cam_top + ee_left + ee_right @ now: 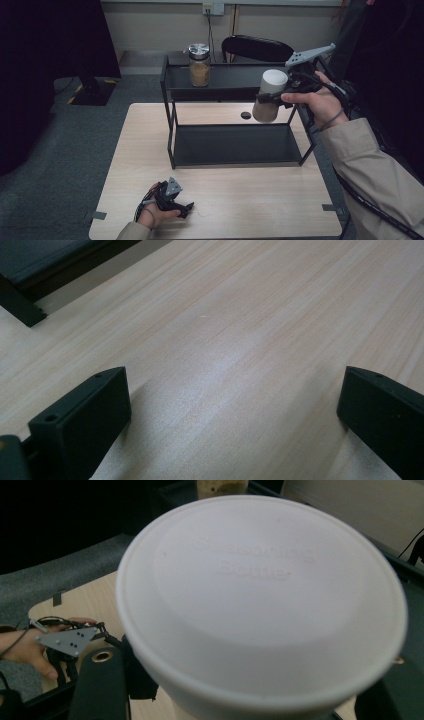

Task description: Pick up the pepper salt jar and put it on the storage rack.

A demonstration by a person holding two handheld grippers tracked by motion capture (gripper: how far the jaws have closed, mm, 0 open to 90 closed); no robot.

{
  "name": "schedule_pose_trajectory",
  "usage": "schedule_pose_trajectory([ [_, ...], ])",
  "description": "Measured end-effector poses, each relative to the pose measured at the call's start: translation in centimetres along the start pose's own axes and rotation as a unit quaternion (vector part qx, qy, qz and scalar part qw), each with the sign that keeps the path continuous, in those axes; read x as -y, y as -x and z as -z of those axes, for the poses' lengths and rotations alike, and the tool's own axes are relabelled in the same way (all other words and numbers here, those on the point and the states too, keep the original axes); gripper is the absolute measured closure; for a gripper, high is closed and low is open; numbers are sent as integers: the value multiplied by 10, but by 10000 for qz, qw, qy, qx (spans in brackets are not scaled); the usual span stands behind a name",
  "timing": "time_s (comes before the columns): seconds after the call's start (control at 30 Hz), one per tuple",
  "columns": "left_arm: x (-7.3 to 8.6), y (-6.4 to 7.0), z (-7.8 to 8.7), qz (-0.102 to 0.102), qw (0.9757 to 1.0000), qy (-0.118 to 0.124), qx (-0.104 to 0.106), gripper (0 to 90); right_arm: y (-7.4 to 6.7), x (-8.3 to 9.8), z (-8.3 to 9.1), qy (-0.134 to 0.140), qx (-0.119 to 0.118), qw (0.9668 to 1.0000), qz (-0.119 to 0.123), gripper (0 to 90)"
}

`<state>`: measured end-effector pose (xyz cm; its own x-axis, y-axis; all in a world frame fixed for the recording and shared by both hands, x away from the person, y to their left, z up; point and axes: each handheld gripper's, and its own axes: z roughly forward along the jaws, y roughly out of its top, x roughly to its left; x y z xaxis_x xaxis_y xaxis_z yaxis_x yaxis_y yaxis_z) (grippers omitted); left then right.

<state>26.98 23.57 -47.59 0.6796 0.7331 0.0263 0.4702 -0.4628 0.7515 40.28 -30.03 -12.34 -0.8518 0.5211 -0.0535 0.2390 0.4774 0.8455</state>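
White-lidded seasoning bottle (268,100), pale body, tilted above the shelf rack's (235,145) right end. Right gripper (267,98) pinches it. Left gripper (187,206), jaws spread, rests near the table's (140,150) front edge.

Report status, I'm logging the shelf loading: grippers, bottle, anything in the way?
Right gripper shut on white seasoning bottle, raised at rack top shelf. Left gripper open, on table. Glass jar stands at shelf's left.

high view: above, facing forward-down on table (150,150) | left gripper view: close over tabletop | right gripper view: against white lid (260,605)
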Motion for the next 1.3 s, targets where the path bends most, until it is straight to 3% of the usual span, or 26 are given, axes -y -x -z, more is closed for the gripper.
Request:
schedule_pose_trajectory([
  [0.17, 0, 0, 0, 5, 10000, 3, -2, 0, -1, -20, -5, -46, 79, 9999, 44, 352],
  [0.6, -1, 0, 0, -5, 10000, -22, -3, 0, 8, -50, -19, -38, 332, 9994, -15, 352],
  [1.3, -2, 0, 0, -15, 10000, -32, -7, 0, 30, -63, -37, 55, 773, 9962, -399, 352],
])
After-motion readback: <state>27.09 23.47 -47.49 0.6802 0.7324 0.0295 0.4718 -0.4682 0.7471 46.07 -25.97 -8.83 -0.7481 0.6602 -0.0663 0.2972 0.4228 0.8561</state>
